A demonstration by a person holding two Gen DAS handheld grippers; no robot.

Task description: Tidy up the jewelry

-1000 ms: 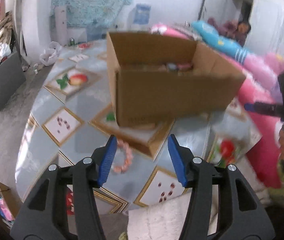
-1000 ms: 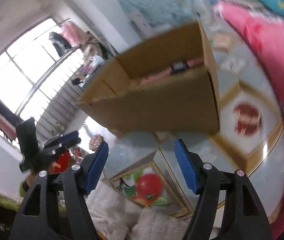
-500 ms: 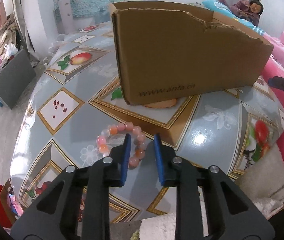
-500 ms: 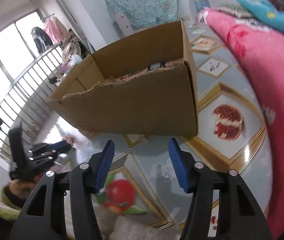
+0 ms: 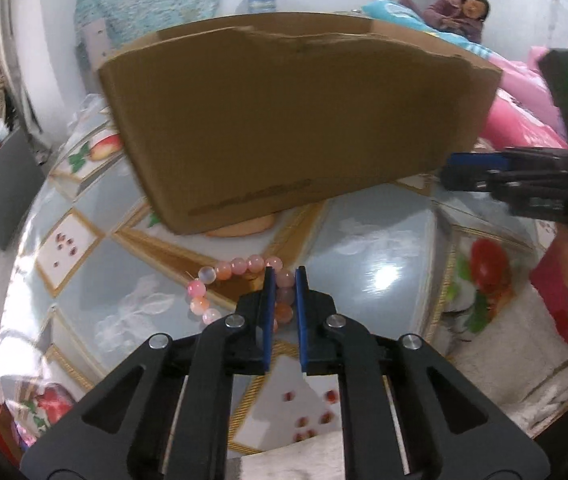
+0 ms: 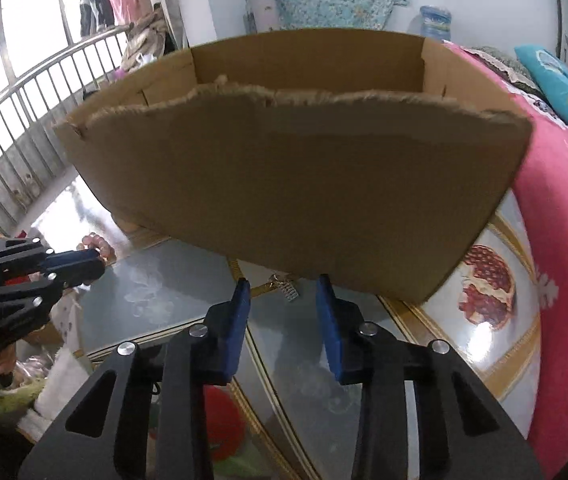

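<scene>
Since the earlier frame, the left hand-held gripper [image 5: 284, 276] had clamped the pink bead bracelet [image 5: 239, 266]; the right hand-held gripper [image 6: 284, 286], open narrowly, straddled a small metal clasp [image 6: 288, 289] below the cardboard box [image 6: 304, 168].

Tabletop [image 5: 380, 248] cover: glossy, smooth, vinyl-looking sheet, strong specular glare. Box [image 5: 284, 120]: matt brown corrugated cardboard, top edge torn and fuzzy. Bracelet [image 5: 239, 280]: smooth polished beads, translucent pink and peach, look like glass or stone. Left claw [image 5: 282, 300]: matt black plastic arms, blue pads [image 5: 268, 312], bright metal pivot pins; right claw [image 6: 284, 304] same build. Small clip [image 6: 286, 286] by the box: shiny metal. White cloth [image 5: 524, 360] at tabletop edge: rough terry pile.
</scene>
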